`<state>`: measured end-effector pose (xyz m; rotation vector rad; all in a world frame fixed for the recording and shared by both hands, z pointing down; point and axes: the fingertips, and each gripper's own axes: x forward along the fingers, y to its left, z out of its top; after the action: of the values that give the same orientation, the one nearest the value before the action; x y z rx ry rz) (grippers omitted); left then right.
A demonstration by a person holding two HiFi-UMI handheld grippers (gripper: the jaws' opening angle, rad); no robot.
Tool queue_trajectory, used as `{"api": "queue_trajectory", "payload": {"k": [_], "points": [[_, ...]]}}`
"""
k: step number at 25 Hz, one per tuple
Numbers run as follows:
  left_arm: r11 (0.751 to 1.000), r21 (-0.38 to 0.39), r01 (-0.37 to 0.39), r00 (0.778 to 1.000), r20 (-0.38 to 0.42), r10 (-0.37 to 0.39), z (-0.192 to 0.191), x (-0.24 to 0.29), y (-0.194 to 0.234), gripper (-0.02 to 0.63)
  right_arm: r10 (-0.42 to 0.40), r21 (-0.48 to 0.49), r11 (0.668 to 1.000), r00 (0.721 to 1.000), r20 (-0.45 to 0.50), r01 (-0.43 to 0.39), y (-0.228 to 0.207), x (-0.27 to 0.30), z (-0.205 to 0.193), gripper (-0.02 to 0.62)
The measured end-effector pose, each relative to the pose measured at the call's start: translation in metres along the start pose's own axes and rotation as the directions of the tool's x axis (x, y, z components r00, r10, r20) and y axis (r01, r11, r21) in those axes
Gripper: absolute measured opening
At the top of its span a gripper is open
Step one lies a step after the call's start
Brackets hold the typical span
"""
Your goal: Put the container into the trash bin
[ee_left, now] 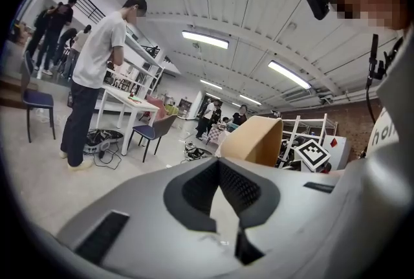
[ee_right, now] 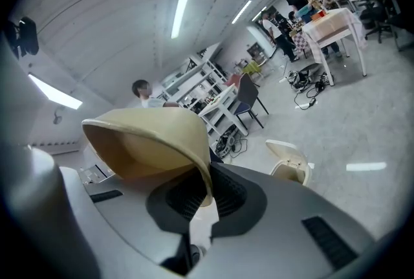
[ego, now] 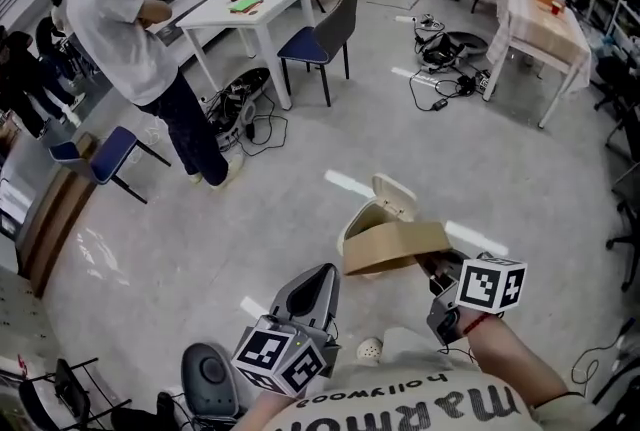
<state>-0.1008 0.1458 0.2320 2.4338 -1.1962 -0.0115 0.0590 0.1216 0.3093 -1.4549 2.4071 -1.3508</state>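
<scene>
A tan, bowl-like container (ego: 395,247) hangs over the floor, and my right gripper (ego: 432,266) is shut on its rim. Just beyond and partly under it stands a white trash bin (ego: 358,221) with its lid up. In the right gripper view the container (ee_right: 149,135) curves over the right gripper (ee_right: 206,182), and the trash bin (ee_right: 291,165) sits on the floor ahead. My left gripper (ego: 312,291) hovers lower left of the bin, shut on nothing. The left gripper view shows the left gripper (ee_left: 221,174) with the container (ee_left: 255,140) to its right.
A person in a white shirt (ego: 130,29) stands by a white table (ego: 250,9) with a dark chair (ego: 320,39). Cables (ego: 240,114) and more cables (ego: 445,54) lie on the floor. A blue chair (ego: 105,159) is at left, and a covered table (ego: 540,29) at right.
</scene>
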Motion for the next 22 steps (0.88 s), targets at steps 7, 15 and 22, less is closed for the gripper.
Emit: {"api": "queue_trajectory", "payload": {"k": [7, 15, 22], "points": [[0.999, -0.044, 0.003, 1.000, -0.025, -0.004, -0.008, 0.021, 0.010, 0.006, -0.037, 0.006, 0.999, 0.999, -0.032, 0.038, -0.015, 0.006, 0.004, 0.008], [0.998, -0.060, -0.036, 0.999, -0.043, 0.034, -0.007, 0.054, 0.031, 0.008, -0.037, 0.016, 0.999, 0.997, -0.065, 0.038, -0.040, 0.037, 0.027, 0.008], [0.994, -0.075, -0.081, 0.996, -0.035, 0.078, 0.001, 0.096, 0.047, 0.007, -0.018, 0.003, 1.000, 0.993, -0.117, 0.019, -0.065, 0.074, 0.058, 0.008]]}}
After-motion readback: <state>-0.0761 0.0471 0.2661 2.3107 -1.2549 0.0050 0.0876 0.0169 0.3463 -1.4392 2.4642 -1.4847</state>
